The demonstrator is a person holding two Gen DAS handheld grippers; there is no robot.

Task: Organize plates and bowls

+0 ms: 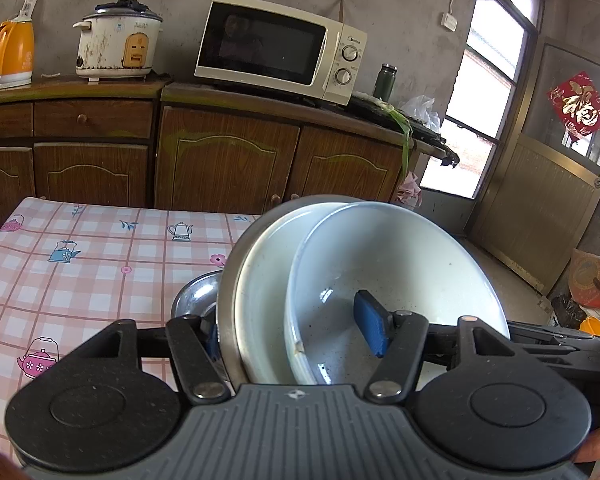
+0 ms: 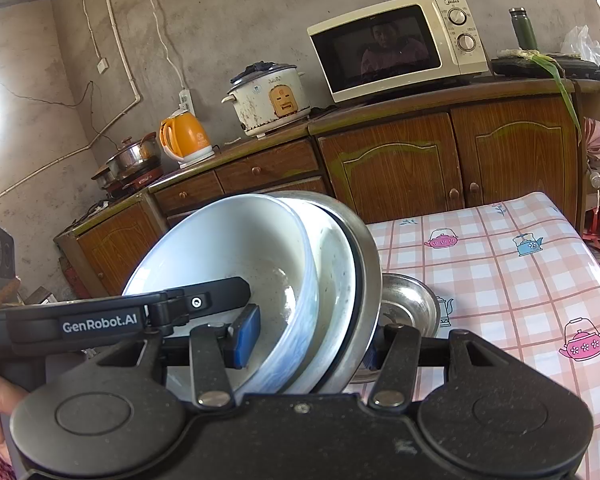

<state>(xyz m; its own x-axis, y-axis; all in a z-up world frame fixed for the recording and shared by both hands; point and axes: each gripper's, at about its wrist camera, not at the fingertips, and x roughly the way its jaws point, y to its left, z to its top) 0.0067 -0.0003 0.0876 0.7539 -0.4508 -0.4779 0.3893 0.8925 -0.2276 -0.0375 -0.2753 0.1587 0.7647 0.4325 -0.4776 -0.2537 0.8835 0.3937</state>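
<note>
A tilted stack of three nested dishes is held above the table. The inner white bowl lies in a second white bowl, and that lies in a steel basin. My left gripper is shut on the stack's rim, one blue pad inside the inner bowl and the other behind the steel wall. From the opposite side my right gripper is shut on the same stack in the same way. A small steel bowl sits on the table just behind the stack.
The table has a pink chequered cloth with teapot prints. Behind it stand brown wooden cabinets with a microwave, a rice cooker and an orange kettle. A door is at the right.
</note>
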